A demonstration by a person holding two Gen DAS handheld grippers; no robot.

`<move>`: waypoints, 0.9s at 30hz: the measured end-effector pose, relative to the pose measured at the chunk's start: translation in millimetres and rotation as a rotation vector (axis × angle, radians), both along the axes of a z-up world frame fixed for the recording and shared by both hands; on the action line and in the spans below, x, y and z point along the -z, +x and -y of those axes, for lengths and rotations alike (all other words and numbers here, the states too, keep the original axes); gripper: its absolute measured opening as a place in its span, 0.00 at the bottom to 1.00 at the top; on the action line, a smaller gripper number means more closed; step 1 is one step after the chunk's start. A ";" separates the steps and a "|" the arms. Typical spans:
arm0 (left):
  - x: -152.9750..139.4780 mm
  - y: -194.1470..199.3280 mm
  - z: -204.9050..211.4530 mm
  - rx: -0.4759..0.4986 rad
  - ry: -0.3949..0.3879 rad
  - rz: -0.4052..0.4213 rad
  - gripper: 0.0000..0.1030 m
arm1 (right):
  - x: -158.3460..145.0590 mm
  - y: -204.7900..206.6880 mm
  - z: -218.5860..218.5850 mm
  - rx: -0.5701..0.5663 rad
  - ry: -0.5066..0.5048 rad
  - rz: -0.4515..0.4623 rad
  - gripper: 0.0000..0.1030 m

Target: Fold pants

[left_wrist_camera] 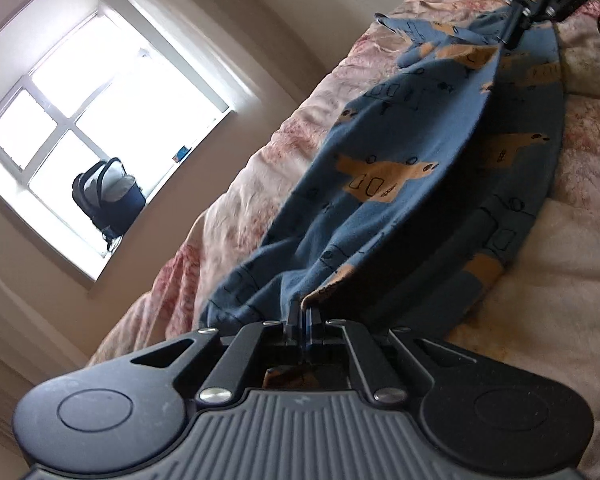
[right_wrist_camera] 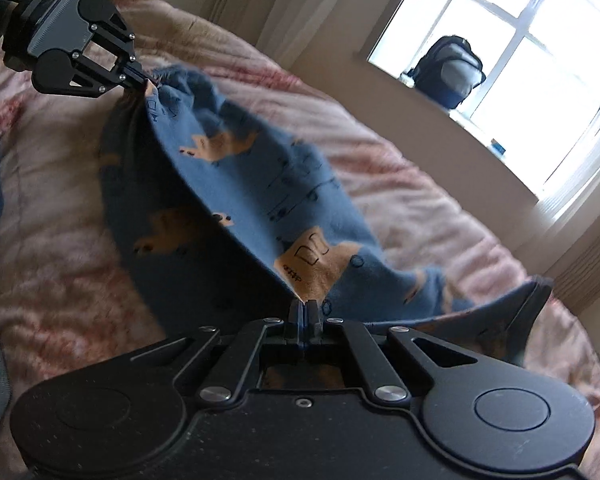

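Cream walls and a white-framed, brightly lit window [left_wrist_camera: 100, 120] form the background; the window occupies the left of the left wrist view and the upper right of the right wrist view. On its sill stands a dark blue backpack with a grey panel [left_wrist_camera: 108, 196], and a small blue object [left_wrist_camera: 181, 153] lies on the sill beside it.

Filling the lower and right areas of both views is a bed covered by a wrinkled cream quilt with a faded pink-red floral print [left_wrist_camera: 260, 184].

Blue fleece pants printed with tan animal shapes and black outline drawings [left_wrist_camera: 400, 176] hang stretched between the two grippers, with the lower layers sagging onto the quilt.

At the bottom centre of the left wrist view, the black left gripper [left_wrist_camera: 303, 312] has its jaws pressed together on a pinched edge of the pants. The same gripper appears at the upper left of the right wrist view, clamped on the far end of the cloth.

At the bottom centre of the right wrist view, the black right gripper [right_wrist_camera: 305, 310] has its jaws clamped on the other edge of the pants. It appears at the upper right of the left wrist view, partly cut off by the frame edge.
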State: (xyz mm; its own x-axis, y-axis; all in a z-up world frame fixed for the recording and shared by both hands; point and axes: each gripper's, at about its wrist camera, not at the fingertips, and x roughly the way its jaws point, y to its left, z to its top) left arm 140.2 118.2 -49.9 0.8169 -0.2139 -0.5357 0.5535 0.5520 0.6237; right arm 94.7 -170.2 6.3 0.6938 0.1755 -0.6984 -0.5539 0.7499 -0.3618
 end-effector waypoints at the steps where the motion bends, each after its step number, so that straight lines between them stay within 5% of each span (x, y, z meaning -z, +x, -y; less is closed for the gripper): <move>1: 0.7 -1.4 -0.7 -0.009 -0.012 -0.002 0.00 | 3.3 -1.5 -1.7 -0.004 -0.008 0.001 0.00; 19: 2.9 -29.5 -6.4 -0.028 -0.030 -0.022 0.00 | 13.4 -17.0 -8.6 -0.076 -0.088 -0.017 0.00; 21: 2.5 -29.6 -5.9 -0.029 -0.028 -0.022 0.00 | 17.3 -14.2 -8.9 -0.081 -0.103 -0.003 0.16; 23: 1.5 -28.7 -6.6 -0.030 -0.026 -0.028 0.00 | 20.5 -8.6 -8.7 -0.093 -0.116 -0.009 0.23; 27: -0.1 -26.6 -6.6 -0.029 -0.023 -0.037 0.00 | 32.8 1.4 -10.4 -0.123 -0.162 -0.026 0.24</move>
